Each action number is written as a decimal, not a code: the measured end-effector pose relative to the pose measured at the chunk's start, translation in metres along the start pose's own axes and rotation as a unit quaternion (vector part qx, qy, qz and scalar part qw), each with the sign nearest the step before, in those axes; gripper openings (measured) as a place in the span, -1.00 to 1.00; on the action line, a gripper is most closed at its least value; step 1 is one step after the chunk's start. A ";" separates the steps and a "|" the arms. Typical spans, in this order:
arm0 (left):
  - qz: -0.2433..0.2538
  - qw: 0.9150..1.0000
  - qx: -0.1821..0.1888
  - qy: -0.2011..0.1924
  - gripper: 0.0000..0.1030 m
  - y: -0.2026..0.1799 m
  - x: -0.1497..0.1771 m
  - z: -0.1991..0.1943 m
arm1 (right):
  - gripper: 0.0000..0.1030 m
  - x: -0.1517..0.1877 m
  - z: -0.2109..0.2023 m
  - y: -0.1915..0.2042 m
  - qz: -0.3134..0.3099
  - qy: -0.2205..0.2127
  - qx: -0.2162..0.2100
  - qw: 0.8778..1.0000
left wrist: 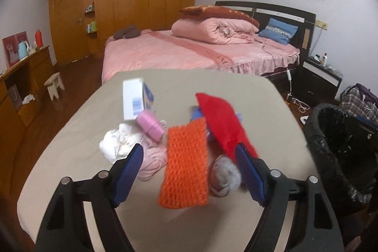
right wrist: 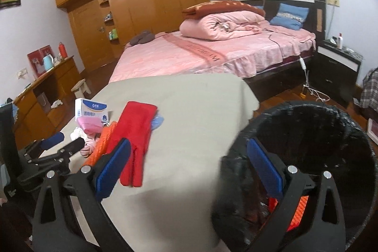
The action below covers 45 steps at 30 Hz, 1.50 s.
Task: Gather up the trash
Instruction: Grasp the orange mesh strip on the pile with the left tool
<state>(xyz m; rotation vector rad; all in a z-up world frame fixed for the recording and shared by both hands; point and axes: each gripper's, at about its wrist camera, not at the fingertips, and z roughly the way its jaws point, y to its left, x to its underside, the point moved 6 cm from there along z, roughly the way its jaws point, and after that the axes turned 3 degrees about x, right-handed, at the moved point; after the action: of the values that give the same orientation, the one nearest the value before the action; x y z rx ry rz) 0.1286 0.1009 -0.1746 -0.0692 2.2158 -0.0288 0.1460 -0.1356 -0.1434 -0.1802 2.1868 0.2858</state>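
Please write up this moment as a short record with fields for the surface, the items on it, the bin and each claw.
surface: beige-covered table
items: orange knitted piece, red glove, white box, pink spool, white crumpled wad, grey wad
bin: black-lined trash bin beside the table's right edge, something orange-red inside
left claw: open, over the orange knitted piece, holding nothing
right claw: open, empty, spanning the table edge and the bin rim
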 end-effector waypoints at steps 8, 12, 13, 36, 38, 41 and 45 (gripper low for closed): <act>-0.015 0.999 0.000 0.034 0.30 0.010 0.013 0.031 | 0.86 0.005 0.025 0.020 -0.014 0.016 -0.003 1.000; -0.019 0.999 0.005 0.049 0.21 0.010 0.018 0.046 | 0.86 0.009 0.031 0.024 -0.027 0.022 0.000 0.999; -0.019 0.998 0.006 0.056 0.20 0.010 0.020 0.051 | 0.86 0.010 0.031 0.024 -0.028 0.023 0.000 0.999; -0.048 0.997 0.035 0.043 -0.77 0.026 0.015 0.031 | 0.86 0.011 0.056 0.061 -0.045 0.040 -0.029 0.998; -0.048 0.997 0.035 0.041 -0.77 0.028 0.014 0.028 | 0.86 0.012 0.065 0.070 -0.044 0.045 -0.035 0.997; -0.048 0.998 0.033 0.038 -0.77 0.033 0.013 0.025 | 0.84 0.013 0.077 0.082 -0.042 0.055 -0.043 0.997; -0.050 0.998 0.028 0.039 -0.77 0.036 0.013 0.025 | 0.63 0.019 0.092 0.097 -0.057 0.072 -0.051 0.994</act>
<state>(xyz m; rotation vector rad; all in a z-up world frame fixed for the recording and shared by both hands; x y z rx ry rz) 0.1392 0.1361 -0.2014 -0.1492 2.2859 -0.1504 0.1840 -0.0180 -0.1982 -0.3919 2.2947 0.3300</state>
